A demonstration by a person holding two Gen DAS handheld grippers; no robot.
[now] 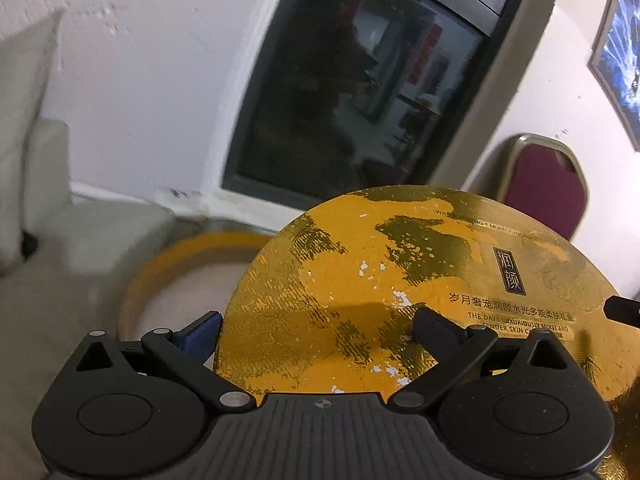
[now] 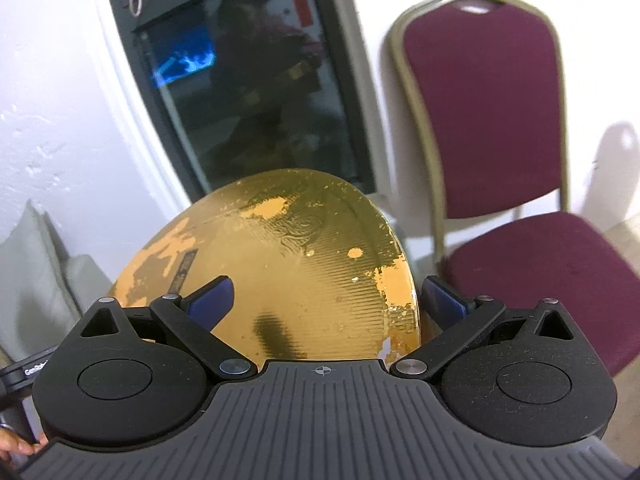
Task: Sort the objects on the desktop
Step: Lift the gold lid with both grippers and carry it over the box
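A round gold lid (image 1: 400, 280) with worn orange patches and printed Chinese and English text is held up in the air, tilted. My left gripper (image 1: 318, 330) is shut on its near edge, one blue-padded finger behind the rim and the other on the printed face. In the right wrist view the same gold lid (image 2: 288, 256) fills the middle, and my right gripper (image 2: 328, 300) is shut on it, one finger on the face and one outside the orange side wall. Below and to the left lies the round orange box base (image 1: 180, 264), its pale inside showing.
A dark glass window (image 1: 352, 92) is set in the white wall straight ahead. A maroon padded chair (image 2: 500, 152) stands to the right. Pale grey cushions (image 1: 36, 184) sit at the left. A framed blue picture (image 1: 624, 52) hangs at the far right. A hand (image 2: 16, 446) shows at the lower left.
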